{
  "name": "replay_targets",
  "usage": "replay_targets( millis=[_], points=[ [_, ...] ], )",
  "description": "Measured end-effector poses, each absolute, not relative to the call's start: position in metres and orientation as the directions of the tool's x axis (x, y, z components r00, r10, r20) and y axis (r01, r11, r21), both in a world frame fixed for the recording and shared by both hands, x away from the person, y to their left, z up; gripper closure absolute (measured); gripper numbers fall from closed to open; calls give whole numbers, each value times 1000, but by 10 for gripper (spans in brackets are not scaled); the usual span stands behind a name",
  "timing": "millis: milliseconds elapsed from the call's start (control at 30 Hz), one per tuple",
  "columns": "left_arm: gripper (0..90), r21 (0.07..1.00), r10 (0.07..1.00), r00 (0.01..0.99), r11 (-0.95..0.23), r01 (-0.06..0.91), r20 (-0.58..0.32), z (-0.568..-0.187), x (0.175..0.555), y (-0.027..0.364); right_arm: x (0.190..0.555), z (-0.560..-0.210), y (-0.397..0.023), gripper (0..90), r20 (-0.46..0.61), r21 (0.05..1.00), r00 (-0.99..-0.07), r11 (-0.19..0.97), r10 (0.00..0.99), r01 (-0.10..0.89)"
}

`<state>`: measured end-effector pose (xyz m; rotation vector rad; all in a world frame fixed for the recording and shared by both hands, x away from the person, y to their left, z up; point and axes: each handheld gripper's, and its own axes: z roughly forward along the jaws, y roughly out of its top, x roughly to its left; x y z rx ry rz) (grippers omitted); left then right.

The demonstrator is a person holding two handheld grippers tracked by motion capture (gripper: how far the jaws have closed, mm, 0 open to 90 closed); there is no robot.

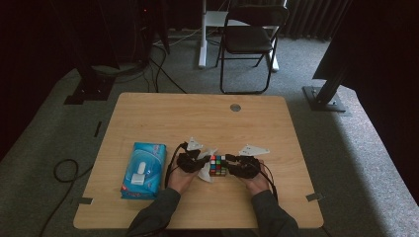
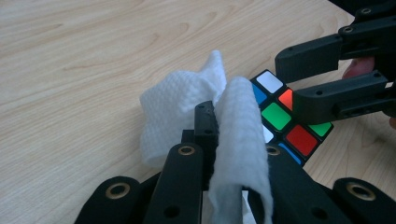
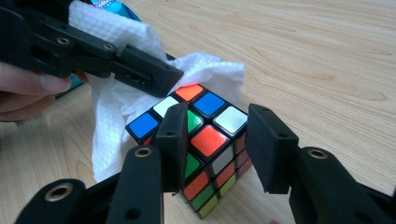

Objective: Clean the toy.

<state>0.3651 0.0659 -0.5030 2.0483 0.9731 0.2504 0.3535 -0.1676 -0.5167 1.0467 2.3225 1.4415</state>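
Tissue point(image 2: 187, 107) against cube point(image 3: 205, 140), wipes pack point(image 1: 143, 170) left

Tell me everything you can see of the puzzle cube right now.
The puzzle cube is a black-framed three-by-three with mixed glossy stickers: orange, blue, white, green, red and yellow. It sits on the wooden table, one corner toward the right gripper view. The right claw straddles it, jaws beside its faces; contact isn't clear. A white tissue clamped in the left claw lies against its far side.
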Motion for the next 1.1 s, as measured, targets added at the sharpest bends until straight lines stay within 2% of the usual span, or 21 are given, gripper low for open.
replay_targets(
  millis=[1100],
  points=[
    [862, 742, 713, 673, -341, 577, -197, -514, 362, 71, 353, -518, -168, 597, 186, 852, -721, 256, 667, 456]
  ],
)
